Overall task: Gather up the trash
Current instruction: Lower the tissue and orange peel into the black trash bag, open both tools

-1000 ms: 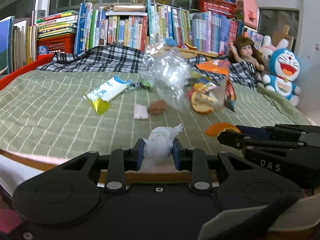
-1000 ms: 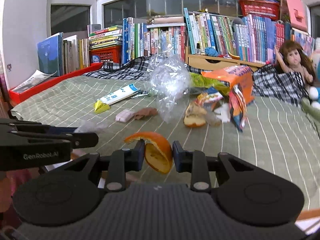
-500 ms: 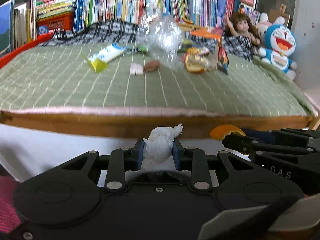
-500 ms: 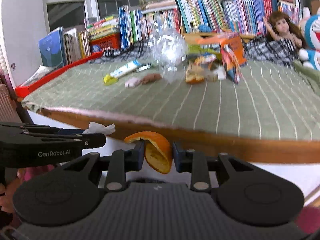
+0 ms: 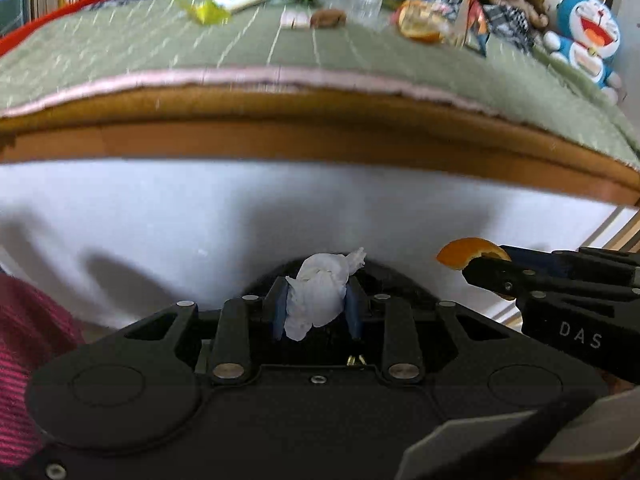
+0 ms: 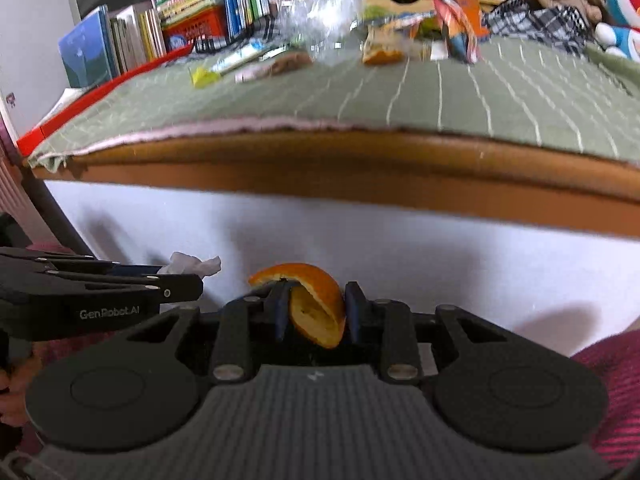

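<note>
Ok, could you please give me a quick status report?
Left gripper shut on crumpled tissue. Right gripper shut on orange peel. Nothing in the way.

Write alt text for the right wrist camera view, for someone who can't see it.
The right gripper pinches a piece of orange peel below the wooden edge of a green-covered bed. At left, the left gripper holds a crumpled tissue; wrappers litter the bed.

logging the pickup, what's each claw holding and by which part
Left claw: crumpled white tissue, pinched across its middle. Right claw: orange peel, pinched across its curved middle.
</note>
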### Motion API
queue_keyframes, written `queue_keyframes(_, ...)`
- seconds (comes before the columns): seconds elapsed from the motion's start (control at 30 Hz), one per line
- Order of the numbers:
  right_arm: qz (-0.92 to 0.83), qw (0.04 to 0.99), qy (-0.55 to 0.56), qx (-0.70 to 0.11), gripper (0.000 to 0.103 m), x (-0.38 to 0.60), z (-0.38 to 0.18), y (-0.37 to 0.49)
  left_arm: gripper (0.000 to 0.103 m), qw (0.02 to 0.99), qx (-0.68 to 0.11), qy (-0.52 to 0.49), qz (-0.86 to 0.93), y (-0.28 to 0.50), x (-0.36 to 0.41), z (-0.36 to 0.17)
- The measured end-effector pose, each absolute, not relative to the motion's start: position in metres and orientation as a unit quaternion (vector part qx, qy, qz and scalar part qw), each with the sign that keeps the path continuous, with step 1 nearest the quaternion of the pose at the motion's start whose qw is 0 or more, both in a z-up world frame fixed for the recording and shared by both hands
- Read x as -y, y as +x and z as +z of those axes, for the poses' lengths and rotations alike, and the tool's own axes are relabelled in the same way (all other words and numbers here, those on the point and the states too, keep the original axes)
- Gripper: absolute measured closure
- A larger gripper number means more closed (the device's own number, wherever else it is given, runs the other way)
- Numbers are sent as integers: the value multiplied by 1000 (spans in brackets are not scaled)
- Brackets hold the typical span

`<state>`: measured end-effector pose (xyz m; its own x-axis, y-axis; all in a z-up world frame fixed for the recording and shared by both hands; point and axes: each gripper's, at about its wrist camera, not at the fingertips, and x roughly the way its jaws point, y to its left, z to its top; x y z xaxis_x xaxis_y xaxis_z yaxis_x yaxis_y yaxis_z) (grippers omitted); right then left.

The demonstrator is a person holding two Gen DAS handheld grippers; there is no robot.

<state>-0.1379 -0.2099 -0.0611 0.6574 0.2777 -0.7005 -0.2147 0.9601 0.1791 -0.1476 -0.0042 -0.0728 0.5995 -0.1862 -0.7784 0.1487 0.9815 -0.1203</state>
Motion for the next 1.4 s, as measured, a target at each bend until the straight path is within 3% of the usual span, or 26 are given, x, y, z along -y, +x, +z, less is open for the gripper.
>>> queue_keyframes(0.67,126,878,61,-457,68,210,-100,-130,75,851,-519,-7,-80,-139,3,-122)
queue_keyframes(1.17,127,872,75,-467,64,214,-104,-126,74,846,-528,-3,-79,-135,6,-125)
queue_keyframes(1.27,125,872,78,-466,60,215,-104,-125,72,847,-526,-3,-80,-135,6,-125)
queue_keyframes(1.4,129,872,83,-464,50,216,-104,-126,58,851,-519,3,-77,-136,7,-120)
